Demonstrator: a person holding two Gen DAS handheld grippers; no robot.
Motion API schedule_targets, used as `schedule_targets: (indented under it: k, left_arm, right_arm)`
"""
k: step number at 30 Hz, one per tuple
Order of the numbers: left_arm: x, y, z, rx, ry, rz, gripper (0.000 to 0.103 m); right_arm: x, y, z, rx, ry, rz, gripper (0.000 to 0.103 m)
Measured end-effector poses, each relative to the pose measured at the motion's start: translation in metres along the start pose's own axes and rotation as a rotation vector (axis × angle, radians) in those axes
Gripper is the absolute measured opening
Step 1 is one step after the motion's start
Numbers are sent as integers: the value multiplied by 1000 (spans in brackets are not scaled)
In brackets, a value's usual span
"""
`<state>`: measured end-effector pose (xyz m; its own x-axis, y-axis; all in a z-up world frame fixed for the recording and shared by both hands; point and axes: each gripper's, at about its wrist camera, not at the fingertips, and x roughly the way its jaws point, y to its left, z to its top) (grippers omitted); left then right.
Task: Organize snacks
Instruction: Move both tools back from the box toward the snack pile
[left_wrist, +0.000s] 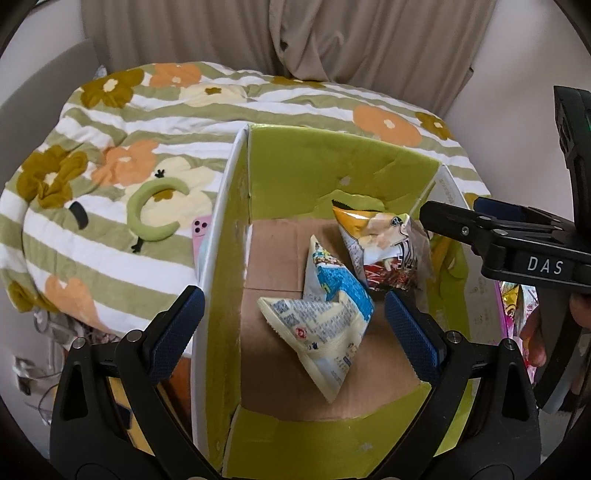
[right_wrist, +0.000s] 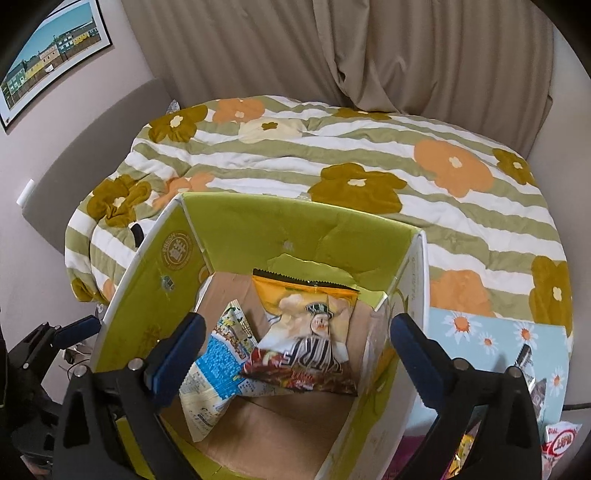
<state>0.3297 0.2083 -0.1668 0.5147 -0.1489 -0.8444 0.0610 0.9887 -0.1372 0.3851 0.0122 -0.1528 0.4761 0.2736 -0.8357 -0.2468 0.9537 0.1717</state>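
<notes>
Two snack bags lie in the box (left_wrist: 236, 229): blue bag (left_wrist: 325, 306) on the cardboard floor, orange bag (right_wrist: 310, 332) leaning on the far wall, the two touching. Left claw (left_wrist: 293, 328) spread wide, empty, above the box. Right claw (right_wrist: 297, 354) likewise spread, holding nothing. More packets (right_wrist: 561, 443) sit outside, right of the box. Judged partly done; those remain to be boxed

One open green cardboard box (left_wrist: 295, 158), holding two snack packets: one blue-and-white (left_wrist: 325, 317), one orange with a striped figure (left_wrist: 380, 251). Two black tools, left (left_wrist: 293, 328) and right (right_wrist: 297, 349), each with two blue-padded fingers spread apart. Also one pink phone (left_wrist: 201, 230), one green headband (left_wrist: 151, 210), one flowered quilt (left_wrist: 122, 122), one framed picture (right_wrist: 51, 55).
</notes>
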Motion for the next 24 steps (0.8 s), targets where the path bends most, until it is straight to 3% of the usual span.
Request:
schedule_targets:
  k: [14, 24]
  left_arm:
    - [-52, -28, 4, 57, -84, 3, 97]
    - [-119, -109, -26, 85, -193, 17, 97]
  right_arm:
    - [-75, 4, -11, 15, -119, -1, 100]
    - [-174, -47, -61, 17, -226, 20, 100]
